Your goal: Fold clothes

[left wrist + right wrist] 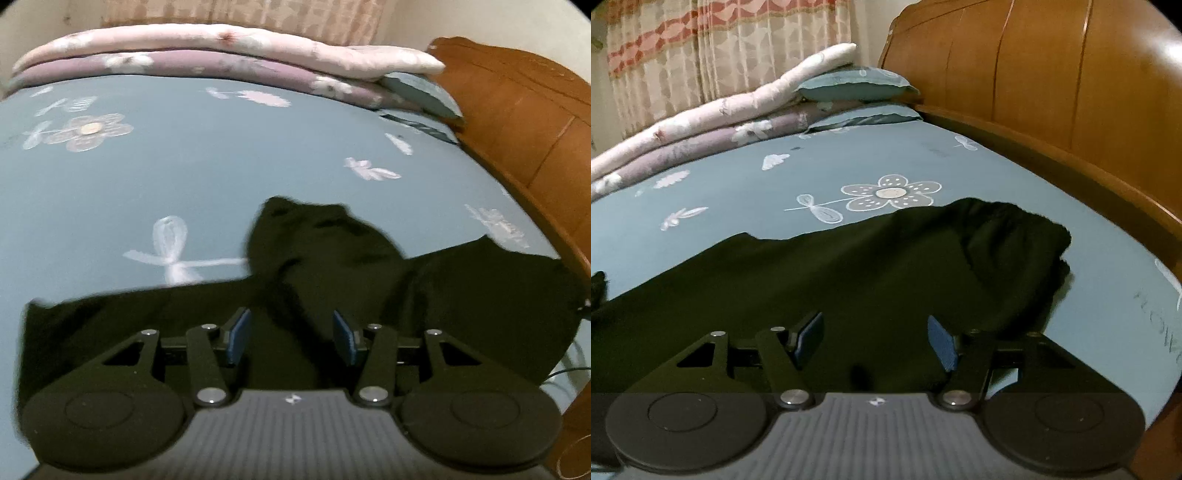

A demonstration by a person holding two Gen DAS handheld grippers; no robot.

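A black garment [332, 273] lies rumpled on the blue flowered bedsheet [184, 177], with a raised fold near its middle. My left gripper [291, 328] hovers over its near part, open, blue pads [238, 332] apart with nothing between them. In the right wrist view the same black garment [868, 266] spreads across the bedsheet [738, 184], bunched at its right end. My right gripper [873, 336] stands open just above the cloth, empty.
A folded pink and purple quilt [221, 55] and blue pillows [857, 88] lie at the far side of the bed. A wooden headboard [1052, 74] runs along the right. A curtain [720, 48] hangs behind. A cable [569, 369] shows at the right edge.
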